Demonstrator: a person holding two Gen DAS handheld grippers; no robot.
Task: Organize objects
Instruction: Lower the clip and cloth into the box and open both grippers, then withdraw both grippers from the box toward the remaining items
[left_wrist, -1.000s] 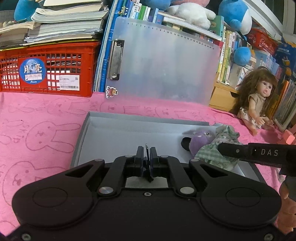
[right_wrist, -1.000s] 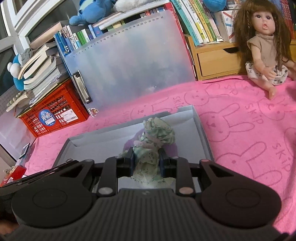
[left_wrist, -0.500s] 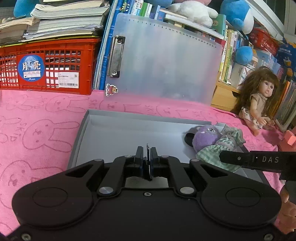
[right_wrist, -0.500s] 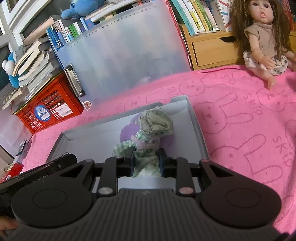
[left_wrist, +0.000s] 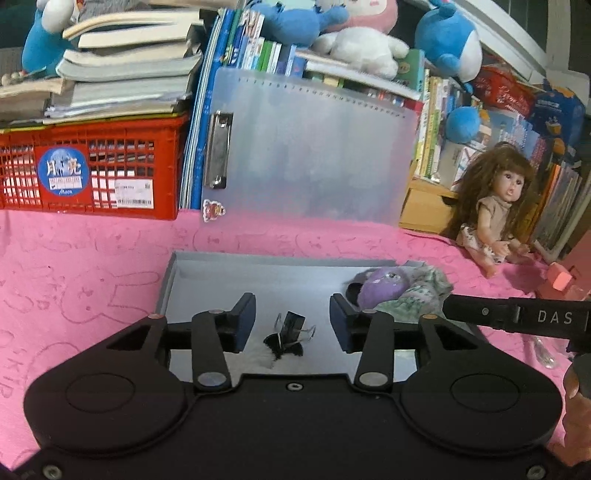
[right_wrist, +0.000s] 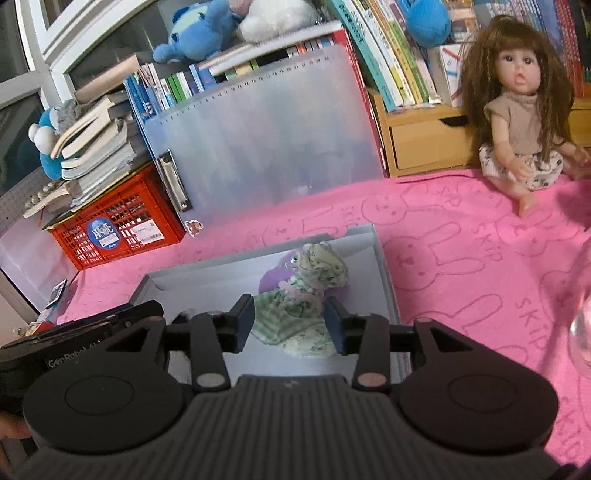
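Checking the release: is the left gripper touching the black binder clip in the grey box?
Apart. In the left wrist view the left gripper, whose jaws have just been opening, shows grey box floor between each pad and the binder clip.

Your left tool (left_wrist: 291, 326) was pinched on a black binder clip (left_wrist: 288, 334); its jaws have just been opening, and the clip now lies loose between them on the floor of the grey tray (left_wrist: 229, 280). Your right tool (right_wrist: 290, 323), earlier clamped on the purple soft toy in green checked cloth (right_wrist: 306, 295), has just been opening too; the toy rests in the tray, its pads clear of the cloth.
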